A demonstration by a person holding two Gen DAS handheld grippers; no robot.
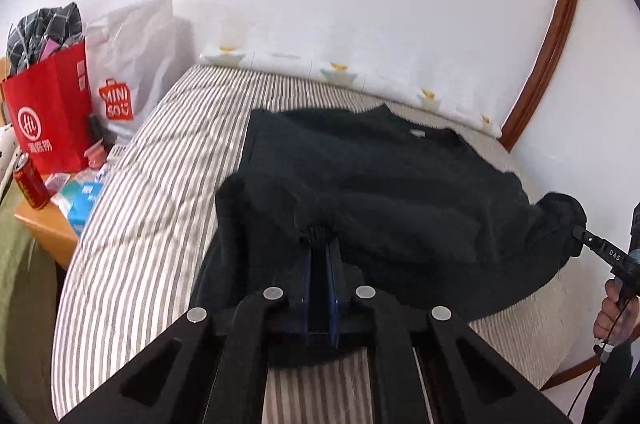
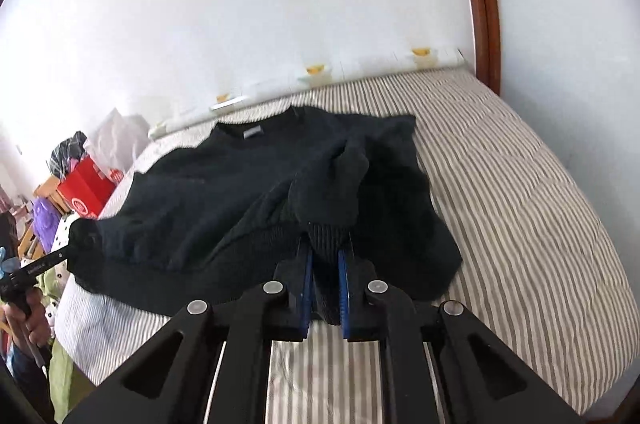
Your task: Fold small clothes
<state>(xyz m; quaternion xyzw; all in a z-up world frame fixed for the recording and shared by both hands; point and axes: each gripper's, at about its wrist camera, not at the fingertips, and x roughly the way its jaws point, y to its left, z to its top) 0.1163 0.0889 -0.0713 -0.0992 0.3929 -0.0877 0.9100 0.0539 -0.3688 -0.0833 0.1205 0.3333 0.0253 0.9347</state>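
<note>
- Left wrist view: the left gripper is clamped on a ribbed cuff of the black sweater, fabric bunched right between the blue pads.
- Right wrist view: same deal, the right gripper is pinching the other ribbed cuff, with the sleeve draped up and over toward the body of the garment.
- The sweater lies mostly flat on the striped bed, neck toward the wall, hem near the front edge.
- Risk 1: both grips are on cuffs only, so pulling the sleeves across could drag the whole sweater off-square instead of folding it. The knit looks heavy and floppy.
- Risk 2: the right sleeve already looks twisted or doubled (hard to say, it's all black on black), so laying it down as is might trap a lump in the fold.
- Risk 3: the hem sits close to the mattress edge; a tug toward the person could slide it off.
</note>
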